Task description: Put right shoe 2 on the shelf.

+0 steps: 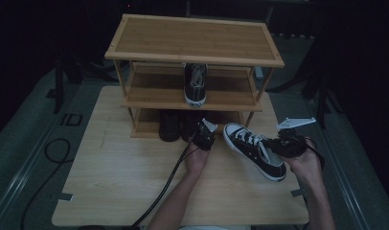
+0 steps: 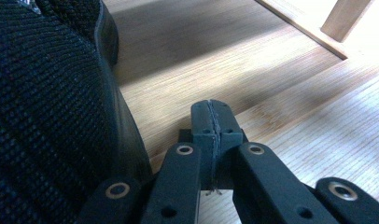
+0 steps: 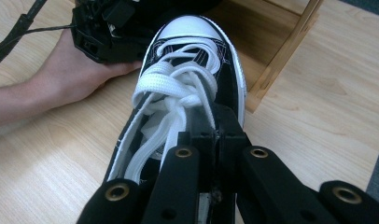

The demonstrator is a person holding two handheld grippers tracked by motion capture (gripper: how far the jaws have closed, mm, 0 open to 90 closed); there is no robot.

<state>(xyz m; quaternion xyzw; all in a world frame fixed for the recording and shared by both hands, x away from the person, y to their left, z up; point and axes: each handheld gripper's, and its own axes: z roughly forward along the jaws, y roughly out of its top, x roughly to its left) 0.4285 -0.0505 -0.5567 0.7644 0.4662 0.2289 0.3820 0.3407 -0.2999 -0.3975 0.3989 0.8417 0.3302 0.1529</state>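
A black sneaker with white laces and a white toe cap [image 1: 252, 149] lies on the table right of the shoe rack [image 1: 195, 39]. My right gripper [image 1: 274, 146] is shut on its side wall near the opening [image 3: 220, 135], and the sneaker [image 3: 187, 79] points toward the rack's lower corner. A matching sneaker [image 1: 195, 85] stands on the middle shelf. My left gripper [image 1: 198, 129] sits at the front of the bottom shelf, shut with nothing between its fingers [image 2: 213, 119]. Beside it, on its left, is a dark mesh shoe [image 2: 47, 116]; a dark pair [image 1: 169, 125] stands on the bottom shelf.
The rack stands at the back of a light wooden table [image 1: 116, 182]. A black cable [image 1: 168, 184] trails from the left gripper across the table toward the front edge. The rack's leg [image 3: 283, 56] is close to the sneaker's toe. Grey floor surrounds the table.
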